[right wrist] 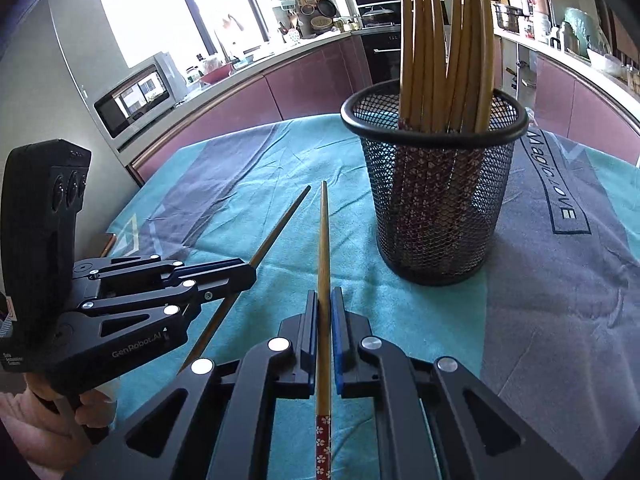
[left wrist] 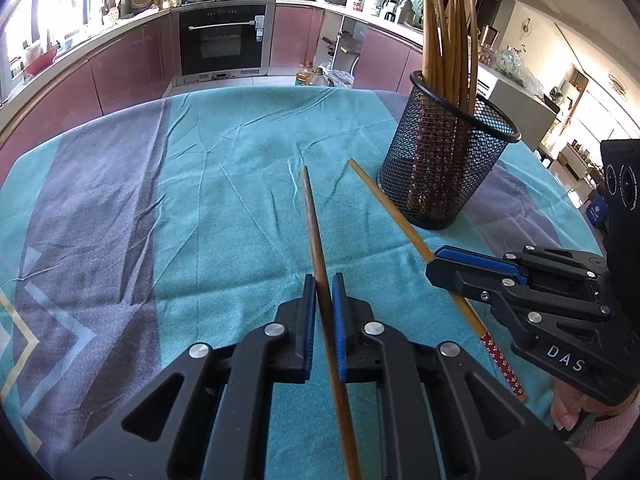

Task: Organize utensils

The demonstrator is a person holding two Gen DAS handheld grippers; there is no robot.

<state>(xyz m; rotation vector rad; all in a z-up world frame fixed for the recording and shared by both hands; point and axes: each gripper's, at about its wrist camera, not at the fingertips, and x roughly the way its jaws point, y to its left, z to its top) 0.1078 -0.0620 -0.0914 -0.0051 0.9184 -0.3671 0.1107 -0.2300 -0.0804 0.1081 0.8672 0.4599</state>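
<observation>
over teal cloth (left wrist: 224, 200): left gripper (left wrist: 323, 288) pinched tight on dark brown chopstick (left wrist: 314, 224), tip pointing ahead, raised off cloth. right gripper (right wrist: 324, 300) likewise clamped on pale chopstick (right wrist: 323, 248) with red flowered end. two sticks near each other, tips converging, not touching. black mesh holder (right wrist: 436, 208) upright just beyond, right of both tips, packed with upright chopsticks (right wrist: 444, 48). kitchen counter (left wrist: 120, 28) and oven (left wrist: 222, 36) behind.

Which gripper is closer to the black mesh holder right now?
Right. The right gripper sits just in front of the mesh holder, slightly to its left, shut on a chopstick. The left gripper, also holding one, is farther out on that same side.
</observation>
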